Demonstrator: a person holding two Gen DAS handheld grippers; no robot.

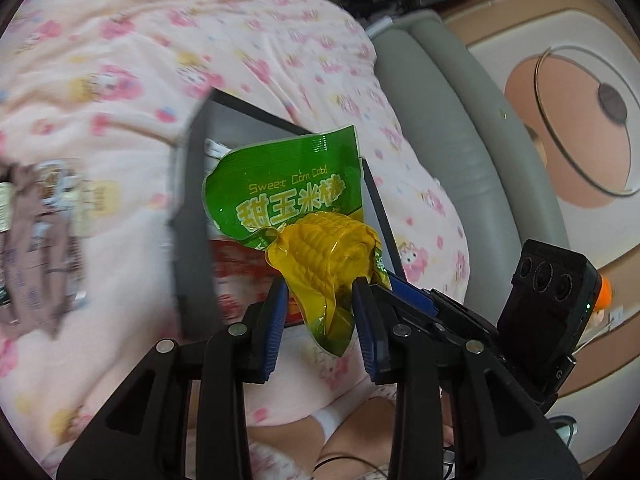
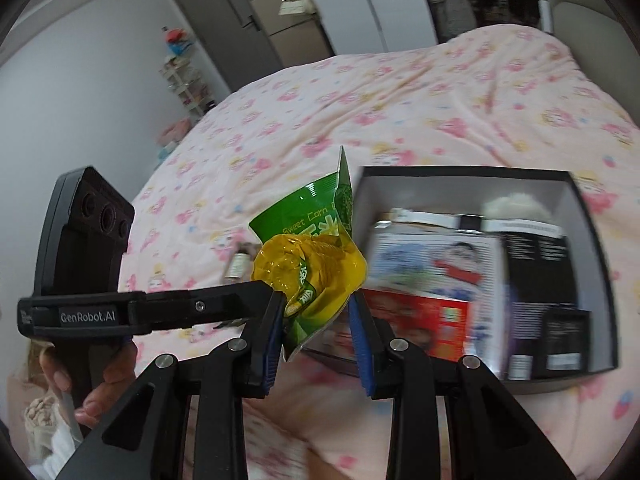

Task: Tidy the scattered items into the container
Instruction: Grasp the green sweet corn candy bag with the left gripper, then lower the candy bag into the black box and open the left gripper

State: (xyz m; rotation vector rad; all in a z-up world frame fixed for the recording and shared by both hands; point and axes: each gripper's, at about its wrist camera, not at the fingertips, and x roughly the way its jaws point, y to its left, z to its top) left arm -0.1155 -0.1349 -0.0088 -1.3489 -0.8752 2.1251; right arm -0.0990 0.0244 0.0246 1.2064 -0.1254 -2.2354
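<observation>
The left gripper [image 1: 320,296] has its jaws half closed on the packet [image 1: 280,200]. Its blue pads [image 1: 278,312] press the yellow lower end, where the corn cob is thick, from both sides. The right gripper [image 2: 316,312] comes from the side and its jaws are around the same end of the packet [image 2: 304,268]. They seem to pinch it too, although the contact at its right pad is less sure. So the packet is in the air, upright with the green top above, over the near edge of the box [image 2: 460,170], which stands open on the quilt [image 2: 440,92]. The box already holds several cartons, and some bare floor shows only along its far wall. I judge this to be a hand-over or a shared carry just before the drop. To do it well, only one gripper should keep the hold and the other should spread fully before anything moves, or the thin film may tear or slip. The holder should grip the hard cob, not the loose film, bring the packet over the free far part, lower it and only then let go. A small bottle [image 2: 238,264] lies on the quilt near the left edge of the box, so the tidying is not finished.
</observation>
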